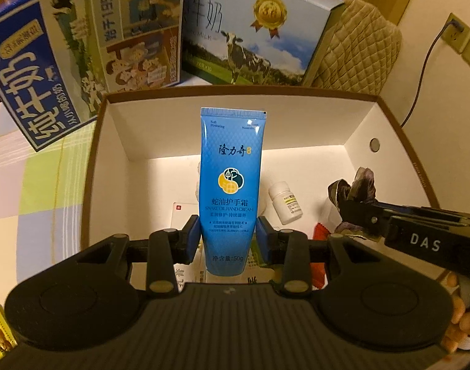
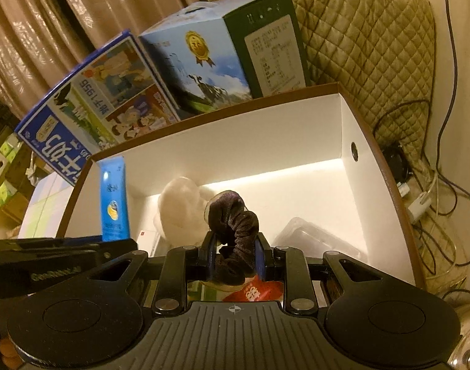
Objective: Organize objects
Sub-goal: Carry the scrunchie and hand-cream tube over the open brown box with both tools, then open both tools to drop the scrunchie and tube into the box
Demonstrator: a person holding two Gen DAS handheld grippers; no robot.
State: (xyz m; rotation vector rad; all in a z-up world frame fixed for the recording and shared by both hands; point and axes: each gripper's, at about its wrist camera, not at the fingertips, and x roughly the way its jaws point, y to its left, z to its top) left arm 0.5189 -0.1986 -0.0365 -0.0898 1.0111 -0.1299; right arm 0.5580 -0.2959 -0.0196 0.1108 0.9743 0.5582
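A blue hand cream tube stands upright between the pads of my left gripper, which is shut on it above the open white box. The tube also shows at the left in the right wrist view as a blue tube. My right gripper is shut on a dark purple velvet scrunchie, held over the same box. From the left wrist view the right gripper comes in from the right with the scrunchie.
Inside the box lie a small white pill bottle, a white fluffy item, a clear plastic case, a red packet and a white card. Two milk cartons stand behind the box. Cables trail at the right.
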